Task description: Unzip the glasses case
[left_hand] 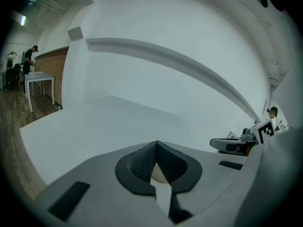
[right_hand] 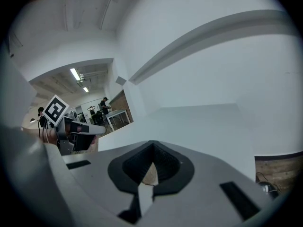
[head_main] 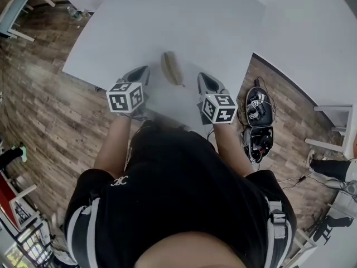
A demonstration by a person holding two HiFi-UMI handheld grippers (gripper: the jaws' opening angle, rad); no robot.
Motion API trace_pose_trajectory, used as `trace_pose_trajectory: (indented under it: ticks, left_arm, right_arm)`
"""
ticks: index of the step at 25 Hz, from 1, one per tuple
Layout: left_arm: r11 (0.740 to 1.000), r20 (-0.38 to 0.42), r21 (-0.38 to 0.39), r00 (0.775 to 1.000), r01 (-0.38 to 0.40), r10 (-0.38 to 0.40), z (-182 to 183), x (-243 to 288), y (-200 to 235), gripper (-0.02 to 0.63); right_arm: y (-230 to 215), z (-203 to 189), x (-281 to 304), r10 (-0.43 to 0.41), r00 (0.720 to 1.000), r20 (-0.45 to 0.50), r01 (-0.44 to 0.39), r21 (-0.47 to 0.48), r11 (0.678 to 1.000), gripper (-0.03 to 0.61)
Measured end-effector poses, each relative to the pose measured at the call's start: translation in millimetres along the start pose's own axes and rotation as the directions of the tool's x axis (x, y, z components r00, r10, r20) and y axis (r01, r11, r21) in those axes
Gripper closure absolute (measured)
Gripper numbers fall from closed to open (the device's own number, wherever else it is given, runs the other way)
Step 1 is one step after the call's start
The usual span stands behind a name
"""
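White table (head_main: 184, 21): glasses case (head_main: 173, 68) is flanked by two clenched, empty grippers.
Left gripper (head_main: 145, 69) and right gripper (head_main: 202, 77) are held either side of it, probably so both ends can be reached; its zip cannot be read.

Tan oval glasses case (head_main: 172, 68), zipped shut, flat on white table (head_main: 167, 21), near front edge

Looking like a lab: cabled equipment cases (head_main: 259, 109) lying open at three o'clock, white worktable (head_main: 167, 21) standing at twelve.
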State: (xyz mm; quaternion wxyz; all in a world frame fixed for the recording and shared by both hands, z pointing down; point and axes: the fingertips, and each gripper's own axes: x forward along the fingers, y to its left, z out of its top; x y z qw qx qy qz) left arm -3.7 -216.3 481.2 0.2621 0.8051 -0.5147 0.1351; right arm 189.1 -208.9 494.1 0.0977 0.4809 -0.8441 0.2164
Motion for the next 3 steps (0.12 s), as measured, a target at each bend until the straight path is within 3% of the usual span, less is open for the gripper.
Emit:
trace_pose_trajectory:
  ticks: [3]
  left_arm:
    - [1.0, 0.003, -0.008, 1.0, -0.016, 0.016, -0.9, 3.4, 2.0, 0.612]
  right_arm:
    - [-7.4, -0.6, -1.5, 0.003, 1.0, -0.007, -0.003, -0.01, 1.0, 0.568]
